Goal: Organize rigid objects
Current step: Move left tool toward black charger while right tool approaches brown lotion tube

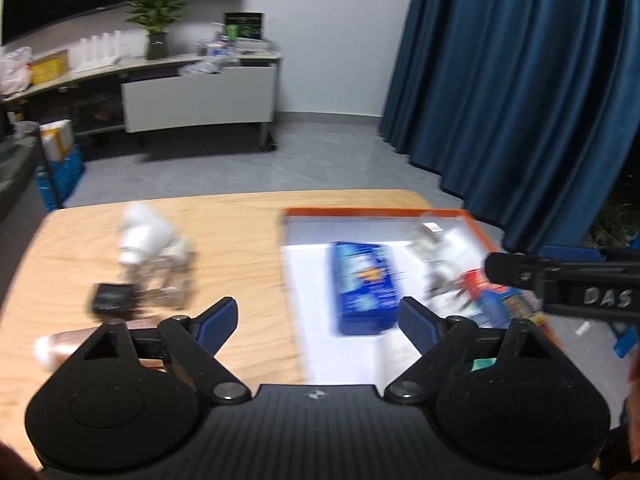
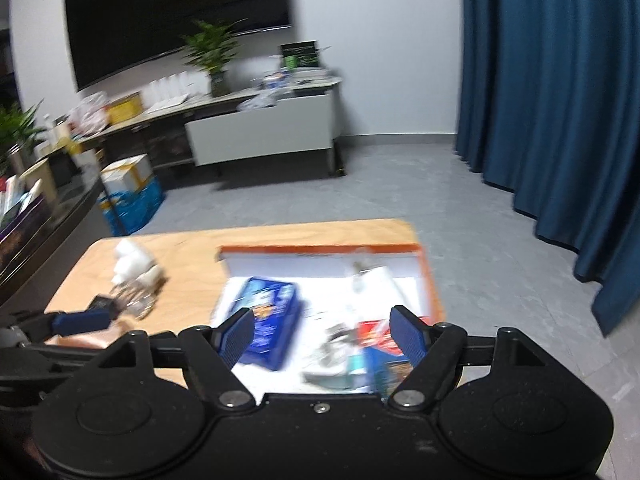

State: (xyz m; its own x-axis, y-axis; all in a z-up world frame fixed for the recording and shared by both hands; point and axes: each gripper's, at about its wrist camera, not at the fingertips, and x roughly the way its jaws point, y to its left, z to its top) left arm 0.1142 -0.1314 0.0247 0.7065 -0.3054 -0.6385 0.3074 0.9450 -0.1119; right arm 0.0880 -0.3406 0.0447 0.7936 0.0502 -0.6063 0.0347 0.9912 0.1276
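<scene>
Nearest, in the left wrist view: left gripper (image 1: 318, 316) with blue fingers (image 1: 218, 322) spread wide, released, nothing between them. Just past the tips, a blue box (image 1: 362, 286) lying flat in an orange-rimmed tray (image 1: 372, 211) with a white floor; print on the box smeared by motion, unreadable. To the right inside the tray, a jumble of red, blue and clear items (image 1: 486, 294), too blurred to name, partly covered by the other tool reaching in from the right edge, itself cut off by the frame. Left of the tray, on the bare wooden counter (image 1: 240, 248): a copper-coloured tube (image 1: 70, 342) half hidden behind the gripper body, a small black box (image 1: 112, 299), clear bottles (image 1: 168, 280) hard to separate, and a white bottle (image 1: 142, 232) tilted over them.

From the right wrist view: right gripper (image 2: 322, 338), fingers (image 2: 408, 334) likewise parted and empty, hovering over the near end of the same tray (image 2: 430, 280). Near edge of the tray hidden under the gripper body. Blue box (image 2: 270, 318) partly behind the left finger.

Farther back, blurred: grey floor (image 2: 360, 184), blue curtain (image 2: 540, 80), a low cabinet (image 2: 260, 132) crowded with indistinct clutter, a potted plant (image 2: 214, 56), and a dark wall screen (image 2: 172, 12).
</scene>
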